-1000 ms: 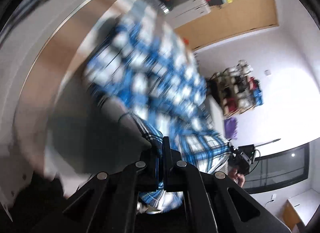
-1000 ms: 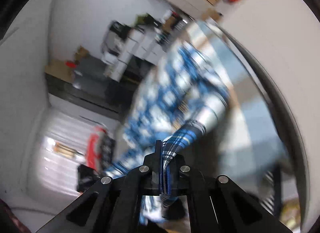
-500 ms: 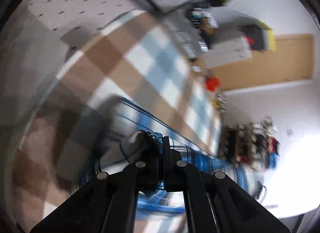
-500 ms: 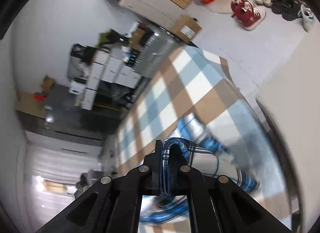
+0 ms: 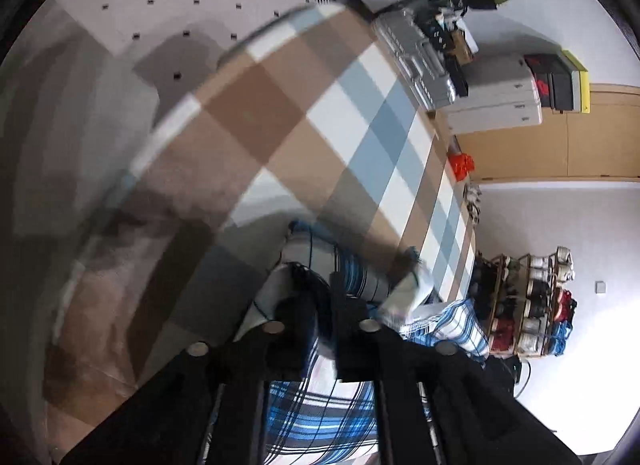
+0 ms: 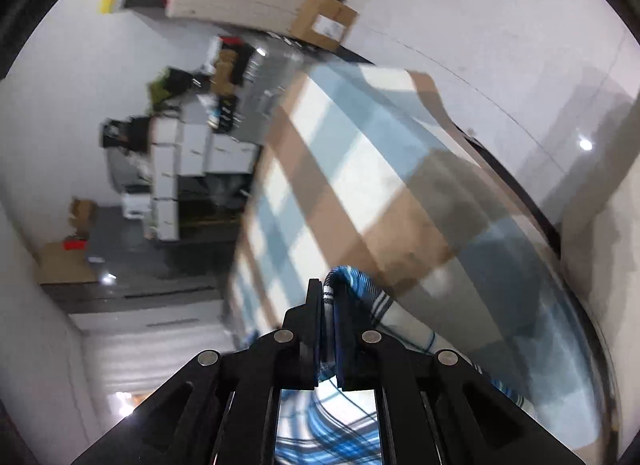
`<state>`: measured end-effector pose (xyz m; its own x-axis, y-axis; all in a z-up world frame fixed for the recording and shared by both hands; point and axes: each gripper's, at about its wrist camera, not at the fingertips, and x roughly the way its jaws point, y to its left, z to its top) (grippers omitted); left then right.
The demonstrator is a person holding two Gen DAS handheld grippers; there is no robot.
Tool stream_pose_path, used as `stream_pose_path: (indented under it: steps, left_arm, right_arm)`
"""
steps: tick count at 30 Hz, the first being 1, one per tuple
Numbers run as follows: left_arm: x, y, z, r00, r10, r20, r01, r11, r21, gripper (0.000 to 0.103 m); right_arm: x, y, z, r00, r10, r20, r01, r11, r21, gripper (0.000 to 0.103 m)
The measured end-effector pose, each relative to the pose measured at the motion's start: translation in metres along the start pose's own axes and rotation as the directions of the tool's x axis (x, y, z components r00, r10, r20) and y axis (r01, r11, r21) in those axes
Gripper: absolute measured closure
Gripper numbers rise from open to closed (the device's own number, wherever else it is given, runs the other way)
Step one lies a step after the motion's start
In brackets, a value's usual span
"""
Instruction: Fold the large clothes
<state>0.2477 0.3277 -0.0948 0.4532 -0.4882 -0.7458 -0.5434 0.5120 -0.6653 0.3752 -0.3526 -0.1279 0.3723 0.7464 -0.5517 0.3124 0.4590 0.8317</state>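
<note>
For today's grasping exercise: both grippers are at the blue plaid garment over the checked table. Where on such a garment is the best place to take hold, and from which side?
Grip a bunched edge fold of the plaid garment, as the right gripper and left gripper do now. Likely best to come in from the near side, fingers level with the checked table: the cloth lies limp and flat, and only its raised edge offers a ridge to pinch.
</note>
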Motion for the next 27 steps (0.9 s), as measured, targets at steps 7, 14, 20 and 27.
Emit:
stream_pose_path:
  steps: [7, 14, 20, 27]
  left_arm:
    - [0.001, -0.003, 0.001, 0.998, -0.034, 0.045, 0.036, 0.999, -0.031, 0.074]
    - [-0.002, -0.058, -0.034, 0.989, -0.014, 0.146, -0.009, 0.987, 0.160, 0.040]
    - [0.056, -0.101, -0.084, 0.991, 0.131, 0.021, -0.127, 0.889, 0.440, 0.031]
    - [0.130, -0.064, -0.105, 0.925, 0.378, -0.039, -0.297, 0.783, 0.546, 0.031]
  right_arm:
    - [-0.052, 0.018, 0.003, 0.977, 0.072, 0.203, -0.057, 0.995, -0.076, 0.099]
    - [-0.017, 0.078, -0.051, 0.991, -0.118, 0.069, 0.137, 0.888, -0.440, 0.098]
    - [0.068, 0.107, -0.139, 0.908, -0.419, 0.003, 0.266, 0.572, -0.776, 0.098]
    - [0.117, 0.063, -0.183, 0.751, -0.646, 0.140, 0.385, 0.255, -0.887, 0.099]
